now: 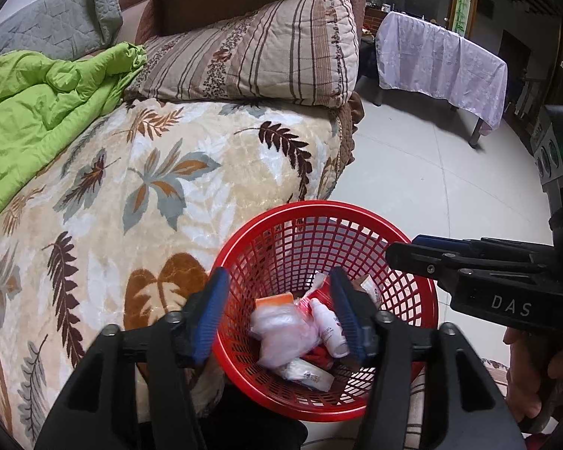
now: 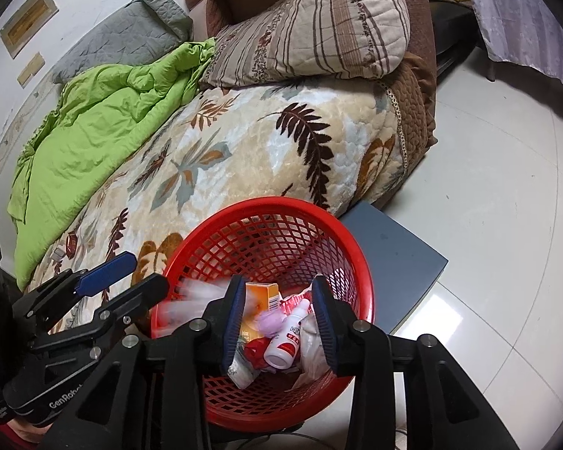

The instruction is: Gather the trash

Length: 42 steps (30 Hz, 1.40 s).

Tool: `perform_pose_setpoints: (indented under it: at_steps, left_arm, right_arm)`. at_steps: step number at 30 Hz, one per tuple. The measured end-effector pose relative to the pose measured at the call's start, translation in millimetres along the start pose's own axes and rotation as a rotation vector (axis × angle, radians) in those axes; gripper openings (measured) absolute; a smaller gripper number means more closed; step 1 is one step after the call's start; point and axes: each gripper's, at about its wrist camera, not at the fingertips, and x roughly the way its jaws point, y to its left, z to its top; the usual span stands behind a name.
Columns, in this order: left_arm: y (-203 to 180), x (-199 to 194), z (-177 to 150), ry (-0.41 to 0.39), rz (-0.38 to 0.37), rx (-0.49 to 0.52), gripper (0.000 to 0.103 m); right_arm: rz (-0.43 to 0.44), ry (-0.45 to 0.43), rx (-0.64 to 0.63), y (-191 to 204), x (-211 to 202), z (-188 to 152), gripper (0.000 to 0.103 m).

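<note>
Both tools are held over the red basket beside the bed. Left tool and right tool stand part open, nothing gripped.

A red mesh basket stands upright in the lower middle of the frame, holding a white bottle, an orange box, crumpled clear plastic and wrappers.
</note>
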Motion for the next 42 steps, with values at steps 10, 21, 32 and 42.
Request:
perform_pose_setpoints:
  at_steps: [10,21,32,42]
  left_arm:
    - [6.7,-10.1,2.0,-0.031,0.058,-0.021,0.078]
    - [28.7,-37.5,-2.6,-0.085,0.215,-0.016,0.083]
    - [57.1,-88.2,-27.4,-0.149,0.393,-0.036,0.091]
    - [85.9,-127.8,-60.9,-0.176,0.488,-0.099,0.091]
  right_arm:
    - [-0.086,-0.071,-0.016,6.7,-16.7,3.9,0.062]
    - [-0.497,-0.2,-0.071,36.5,-31.5,-5.4,0.086]
    - [-0.48,-0.237,-0.089,82.8,-39.5,-36.3,0.086]
    - [-0.471,-0.293,-0.24,130.2,-52.8,-63.3,0.086]
